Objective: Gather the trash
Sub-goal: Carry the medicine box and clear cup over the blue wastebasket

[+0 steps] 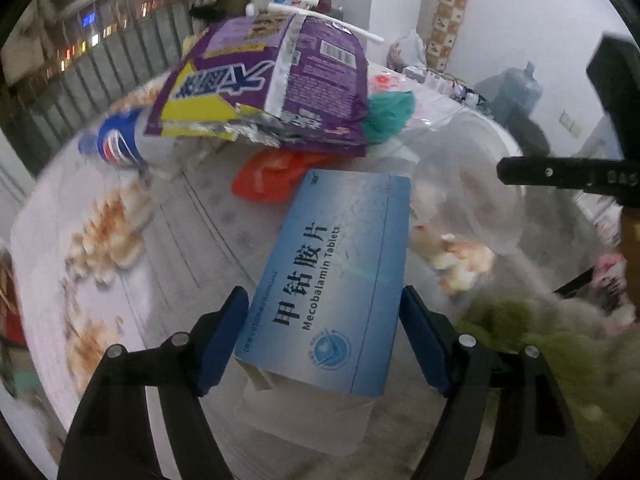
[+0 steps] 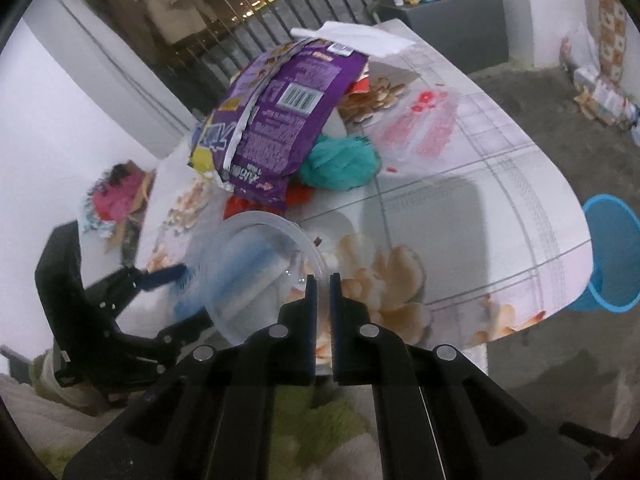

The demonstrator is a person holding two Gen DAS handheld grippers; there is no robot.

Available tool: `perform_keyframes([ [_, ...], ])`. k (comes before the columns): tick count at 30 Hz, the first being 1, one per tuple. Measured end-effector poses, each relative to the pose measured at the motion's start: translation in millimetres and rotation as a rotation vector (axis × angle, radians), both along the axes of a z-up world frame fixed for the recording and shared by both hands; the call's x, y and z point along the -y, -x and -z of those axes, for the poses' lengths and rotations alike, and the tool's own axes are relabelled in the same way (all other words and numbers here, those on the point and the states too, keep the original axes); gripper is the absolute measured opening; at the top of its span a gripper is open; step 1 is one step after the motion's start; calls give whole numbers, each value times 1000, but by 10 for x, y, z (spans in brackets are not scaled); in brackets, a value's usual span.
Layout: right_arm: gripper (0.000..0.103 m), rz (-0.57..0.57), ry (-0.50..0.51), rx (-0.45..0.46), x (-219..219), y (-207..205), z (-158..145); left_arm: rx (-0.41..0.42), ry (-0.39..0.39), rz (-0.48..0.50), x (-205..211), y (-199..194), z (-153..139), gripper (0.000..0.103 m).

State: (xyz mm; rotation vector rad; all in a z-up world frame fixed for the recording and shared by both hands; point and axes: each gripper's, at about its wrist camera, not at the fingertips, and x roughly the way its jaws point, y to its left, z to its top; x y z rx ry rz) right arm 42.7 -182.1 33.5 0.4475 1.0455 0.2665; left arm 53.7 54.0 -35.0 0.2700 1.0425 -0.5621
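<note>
My left gripper (image 1: 324, 304) is shut on a blue Mecobalamin tablet box (image 1: 336, 280), held above the table. Beyond it lie a purple snack bag (image 1: 280, 80), a Pepsi bottle (image 1: 116, 144), a red wrapper (image 1: 268, 176) and a teal cloth (image 1: 388, 116). My right gripper (image 2: 323, 284) is shut on the rim of a clear plastic container (image 2: 256, 264) and shows at the right of the left wrist view (image 1: 560, 172). In the right wrist view the left gripper (image 2: 160, 280) is at lower left, behind the container. The purple bag (image 2: 280, 120) and teal cloth (image 2: 340, 164) lie beyond.
The table has a flower-print cloth (image 2: 460, 208). A blue bin (image 2: 612, 256) stands on the floor past its right edge. A clear red-printed bag (image 2: 424, 128) and white paper (image 2: 360, 40) lie at the far side. Green fuzzy fabric (image 1: 540, 332) is close below.
</note>
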Motion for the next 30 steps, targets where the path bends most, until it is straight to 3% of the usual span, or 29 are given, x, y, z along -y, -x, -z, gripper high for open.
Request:
perform_keyframes([
  [5, 3, 31, -31, 31, 415, 107, -118, -85, 114, -40, 164, 44, -206, 74],
  [9, 3, 139, -42, 68, 969, 234, -227, -101, 192, 16, 639, -82, -399, 72],
  [10, 3, 181, -33, 79, 1125, 263, -249, -100, 207, 51, 841, -138, -445, 45],
  [11, 3, 219, -22, 89, 1258, 304, -268, -112, 215, 87, 1035, -178, -480, 31],
  [15, 3, 412, 32, 122, 1852, 483, -286, -139, 213, 197, 1885, -482, -469, 31],
  [17, 3, 494, 50, 105, 2054, 515, -185, -119, 148, 237, 2312, -614, -314, 29],
  [19, 3, 568, 17, 86, 2252, 559, -46, -166, 124, 256, 2623, -750, -131, 29],
  [22, 3, 631, -11, 48, 2378, 593, 191, -79, -3, 313, 2959, -775, 77, 29],
  [24, 3, 640, -44, -8, 2373, 560, 394, -46, -42, 317, 2994, -753, 143, 29],
  [29, 3, 601, -120, -43, 2215, 496, 583, -29, 29, 308, 2616, -567, -63, 30],
  [30, 3, 584, -125, -46, 2181, 466, 582, -23, 46, 292, 2499, -561, -147, 37],
])
